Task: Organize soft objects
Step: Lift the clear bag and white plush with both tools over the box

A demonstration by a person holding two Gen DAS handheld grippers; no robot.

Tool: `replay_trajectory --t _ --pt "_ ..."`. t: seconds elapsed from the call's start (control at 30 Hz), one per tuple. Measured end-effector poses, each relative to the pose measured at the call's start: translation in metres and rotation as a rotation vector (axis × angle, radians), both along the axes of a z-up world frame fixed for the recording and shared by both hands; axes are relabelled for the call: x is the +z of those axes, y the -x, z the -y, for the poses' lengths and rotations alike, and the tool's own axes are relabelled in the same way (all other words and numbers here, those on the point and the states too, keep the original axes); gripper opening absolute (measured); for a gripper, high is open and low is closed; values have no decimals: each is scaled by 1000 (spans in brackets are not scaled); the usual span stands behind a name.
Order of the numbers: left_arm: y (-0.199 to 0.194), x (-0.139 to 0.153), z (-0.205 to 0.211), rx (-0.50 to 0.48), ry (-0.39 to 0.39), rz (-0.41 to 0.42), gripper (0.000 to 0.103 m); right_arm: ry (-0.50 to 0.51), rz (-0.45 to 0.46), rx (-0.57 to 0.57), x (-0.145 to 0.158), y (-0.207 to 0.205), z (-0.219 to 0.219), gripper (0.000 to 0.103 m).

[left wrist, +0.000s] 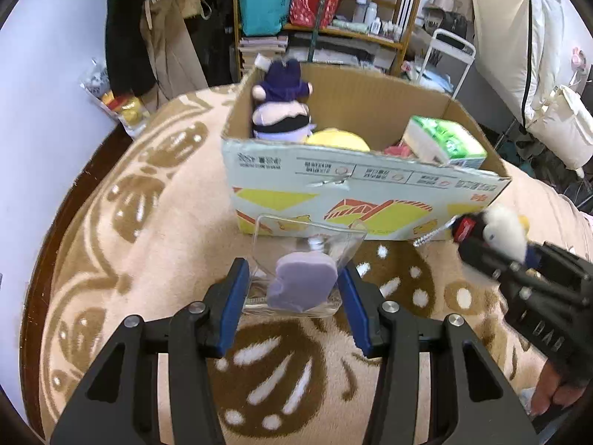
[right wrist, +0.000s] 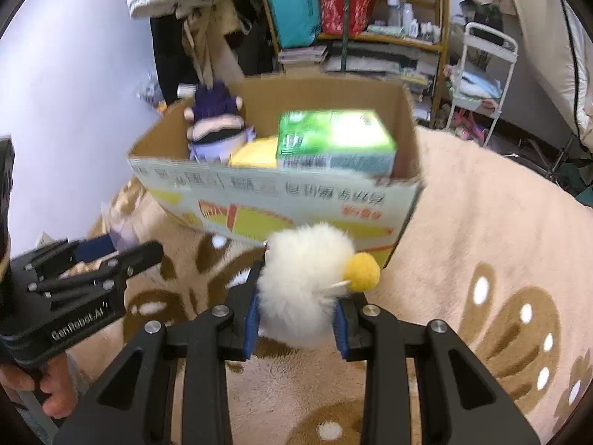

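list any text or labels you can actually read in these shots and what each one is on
"GenRobot.AI", white lettering on the black body of the left tool.
"DAN", partial pale lettering on the body of the right tool; uncertain.
Cardboard box: rows of printed characters along its top edge and a red mark near its corner, upside down and too small or blurred to read.
Green tissue pack: print too blurred to read.

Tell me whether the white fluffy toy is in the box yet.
Not yet: the white fluffy toy is held in the right tongs, outside the cardboard box.
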State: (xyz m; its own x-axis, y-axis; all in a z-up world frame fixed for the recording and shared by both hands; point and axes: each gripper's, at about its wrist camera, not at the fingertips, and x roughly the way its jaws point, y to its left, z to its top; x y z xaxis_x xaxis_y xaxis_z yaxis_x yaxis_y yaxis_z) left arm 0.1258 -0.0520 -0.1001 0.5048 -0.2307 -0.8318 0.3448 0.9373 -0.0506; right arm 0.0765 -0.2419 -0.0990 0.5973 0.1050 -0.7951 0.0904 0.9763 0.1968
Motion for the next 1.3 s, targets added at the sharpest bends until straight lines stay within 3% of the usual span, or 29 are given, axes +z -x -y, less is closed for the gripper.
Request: replay_trajectory --t 0.37,0.63,0.93,1.3 --pt "33 65 -7 15 39 272 48 16 176 -4 61 13 5 34" --pt "31 95 -4 -19 45 397 48 3 274 -4 90 7 11 34" --pt "6 107 14 -51 21 453 49 -4 353 9 103 -18 18 34" --pt "-37 88 26 -28 63 415 49 -24 370 26 85 -42 22 34"
